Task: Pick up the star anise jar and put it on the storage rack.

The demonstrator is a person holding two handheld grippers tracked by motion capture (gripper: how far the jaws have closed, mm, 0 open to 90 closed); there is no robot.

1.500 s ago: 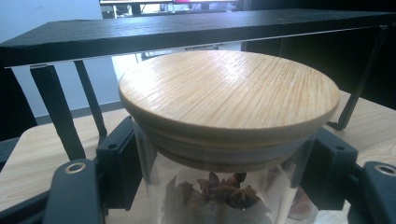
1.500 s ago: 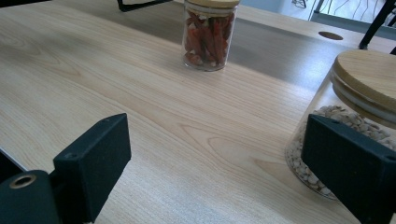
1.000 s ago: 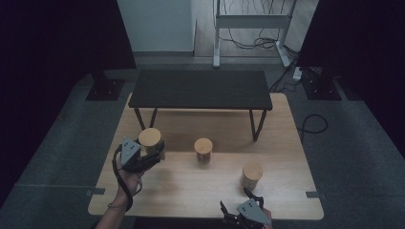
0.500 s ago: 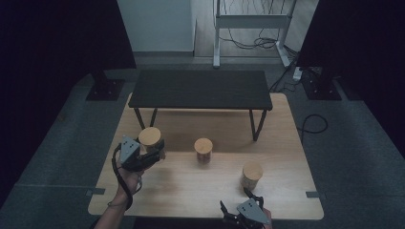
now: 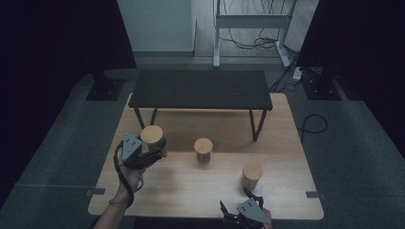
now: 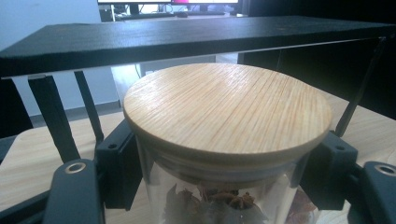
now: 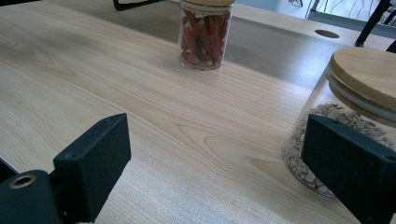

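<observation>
The left gripper point(image 5: 152, 151) is clamped on the glass jar point(image 6: 227, 140) just under its wooden lid, near the table's point(image 5: 200, 188) left edge, probably for lifting. The right gripper point(image 5: 242, 210) waits with jaws apart.

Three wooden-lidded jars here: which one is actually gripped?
The leftmost jar, with dark dried pieces inside, is clamped between the left gripper's fingers. The middle jar and the right jar stand free on the table.
</observation>
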